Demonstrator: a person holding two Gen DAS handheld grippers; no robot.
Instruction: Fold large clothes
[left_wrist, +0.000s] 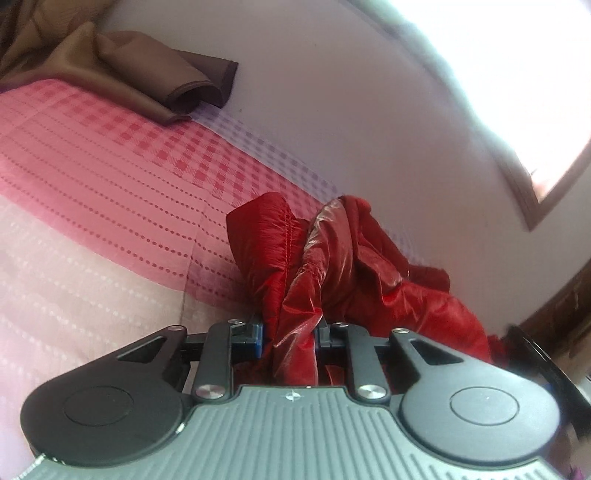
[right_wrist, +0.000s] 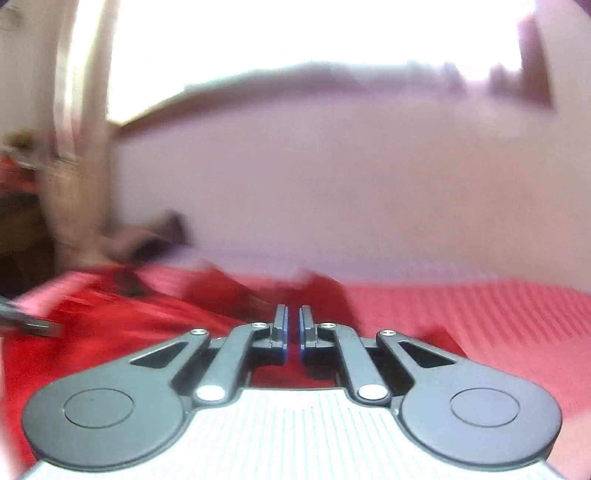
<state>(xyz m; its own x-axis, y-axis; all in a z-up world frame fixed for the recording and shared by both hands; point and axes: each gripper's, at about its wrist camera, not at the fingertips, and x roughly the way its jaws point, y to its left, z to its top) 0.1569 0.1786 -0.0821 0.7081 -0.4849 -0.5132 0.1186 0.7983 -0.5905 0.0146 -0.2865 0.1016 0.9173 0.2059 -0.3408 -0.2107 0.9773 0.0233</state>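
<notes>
A red padded jacket (left_wrist: 332, 266), shiny and quilted with stitched seams, lies bunched on a bed, and one thick gathered fold of it rises straight ahead of the left claw (left_wrist: 290, 338). The fold stands between the two pads and is pinched there, the jaws drawn in close around the fabric; the rest of the garment trails away to the right and forward of this claw, so its bulk hangs on that side. In the right wrist view the same red cloth (right_wrist: 110, 332) spreads low and to the left, blurred, while the right claw (right_wrist: 291, 332) has its jaws nearly pressed together, a thin slit between them and nothing held. The left hand is therefore the one joined to the garment; the right is near it but apart, and would likely need to reach left to take a second edge. Beneath lies a bedspread (left_wrist: 110, 192), pink and red with checks and dotted stripes. A brown satin cloth (left_wrist: 129, 66) sits crumpled at the far corner, against a pale wall (left_wrist: 351, 110). Bright window light washes out the upper right.
</notes>
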